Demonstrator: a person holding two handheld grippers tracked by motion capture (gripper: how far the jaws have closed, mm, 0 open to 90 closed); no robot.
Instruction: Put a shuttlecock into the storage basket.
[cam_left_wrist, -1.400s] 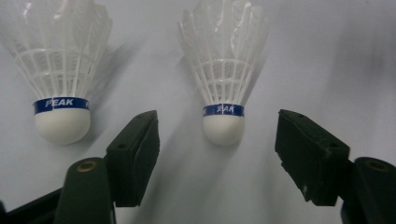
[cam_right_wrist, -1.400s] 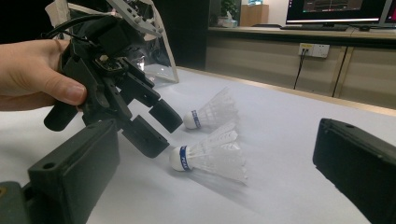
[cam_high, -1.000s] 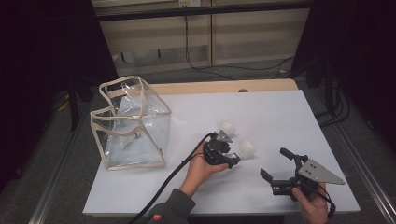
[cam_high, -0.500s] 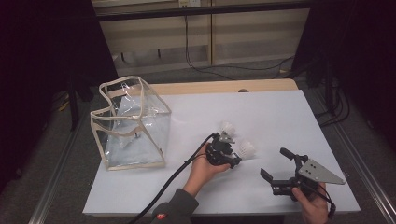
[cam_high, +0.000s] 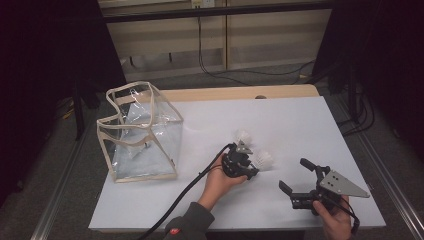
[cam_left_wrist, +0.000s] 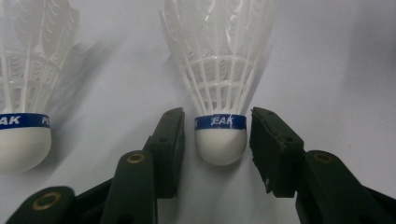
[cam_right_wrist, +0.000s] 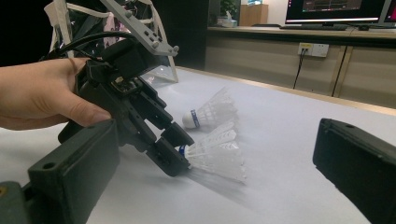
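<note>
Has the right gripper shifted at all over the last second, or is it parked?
No. In the high view the right gripper sits at the same spot near the table's front right corner, jaws open, as in both earlier pictures.

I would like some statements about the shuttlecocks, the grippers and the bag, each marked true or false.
1. The left gripper has its jaws on either side of a shuttlecock cork, not yet touching it. True.
2. Three shuttlecocks lie on the table. False: two lie there; the other shuttlecock is farther back.
3. The right gripper holds a shuttlecock. False: it is open and holds nothing.
4. The clear bag stands at the table's left. True.
</note>
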